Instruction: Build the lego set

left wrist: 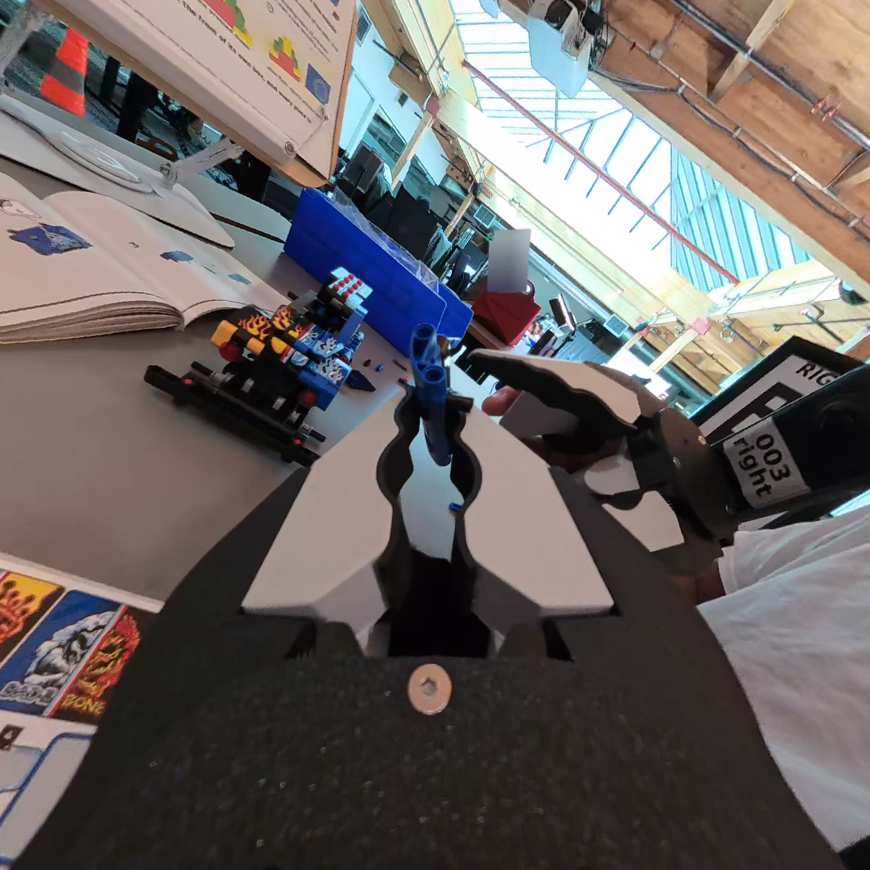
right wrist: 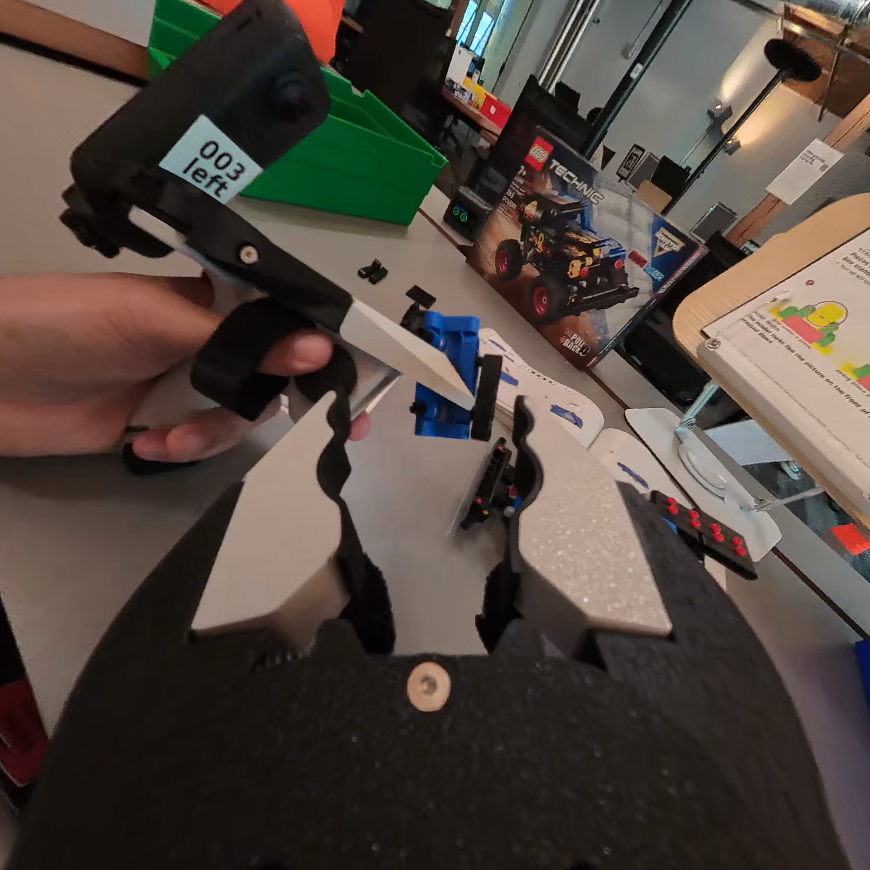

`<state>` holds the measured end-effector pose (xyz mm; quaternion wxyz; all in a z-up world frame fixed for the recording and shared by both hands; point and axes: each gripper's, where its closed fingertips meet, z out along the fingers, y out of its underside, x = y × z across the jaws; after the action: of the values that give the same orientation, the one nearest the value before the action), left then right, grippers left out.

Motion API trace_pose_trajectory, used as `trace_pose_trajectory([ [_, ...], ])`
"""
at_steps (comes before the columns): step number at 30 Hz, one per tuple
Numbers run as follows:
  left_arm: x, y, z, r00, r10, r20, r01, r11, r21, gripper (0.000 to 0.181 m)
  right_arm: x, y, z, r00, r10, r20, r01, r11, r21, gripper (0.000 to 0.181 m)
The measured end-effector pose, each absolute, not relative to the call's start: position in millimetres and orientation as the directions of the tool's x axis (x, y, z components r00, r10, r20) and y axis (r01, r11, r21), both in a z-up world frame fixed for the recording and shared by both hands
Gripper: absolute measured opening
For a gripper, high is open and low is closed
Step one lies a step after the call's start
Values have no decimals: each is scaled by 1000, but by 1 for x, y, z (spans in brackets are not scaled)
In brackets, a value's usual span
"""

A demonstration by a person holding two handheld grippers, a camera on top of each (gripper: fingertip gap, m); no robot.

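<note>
Left wrist view: the truck model (left wrist: 282,348) sits left of the left gripper (left wrist: 430,405), whose wavy foam-lined fingers clamp a glossy blue Technic assembly (left wrist: 429,395) — the right gripper (right wrist: 426,409), rightward, gapes empty.

My left wrist view looks along my left gripper (left wrist: 430,400), tilted low over the table (left wrist: 94,447) and facing the far edge, the roof beams filling its upper part. My right wrist view looks along my right gripper (right wrist: 426,423), down across the table (right wrist: 306,235) from close by. Each view catches the other gripper, and both share the blue piece (left wrist: 430,376) (right wrist: 447,372) and the open manual (left wrist: 117,273) (right wrist: 555,405).
</note>
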<state>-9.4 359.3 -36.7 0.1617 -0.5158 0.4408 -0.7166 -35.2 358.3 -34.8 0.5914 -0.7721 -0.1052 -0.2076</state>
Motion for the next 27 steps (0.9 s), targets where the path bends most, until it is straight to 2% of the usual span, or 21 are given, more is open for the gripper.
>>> trace_pose_trajectory([
  [1,-10,361,-36,-418,-669,615,-227,-578,-784,8,-34,360,-33,887,-95,453,414,-276,-868,70],
  [3,-12,356,-36,-436,-637,636,-255,-591,-766,8,-29,360,-34,875,-126,468,416,-300,-858,60],
  [6,-16,351,-32,-458,-636,621,-243,-583,-776,8,-34,359,-41,861,-62,506,457,-343,-820,62],
  [12,-18,333,-32,-483,-602,636,-269,-590,-762,8,-25,356,-35,764,-137,631,550,-373,-747,40],
  [20,-18,328,-36,-489,-625,608,-279,-549,-788,8,-25,353,-39,724,-96,683,601,-399,-693,36],
  [27,-18,331,-24,-531,-565,631,-256,-603,-755,8,-24,355,-30,783,-131,608,538,-349,-767,38],
])
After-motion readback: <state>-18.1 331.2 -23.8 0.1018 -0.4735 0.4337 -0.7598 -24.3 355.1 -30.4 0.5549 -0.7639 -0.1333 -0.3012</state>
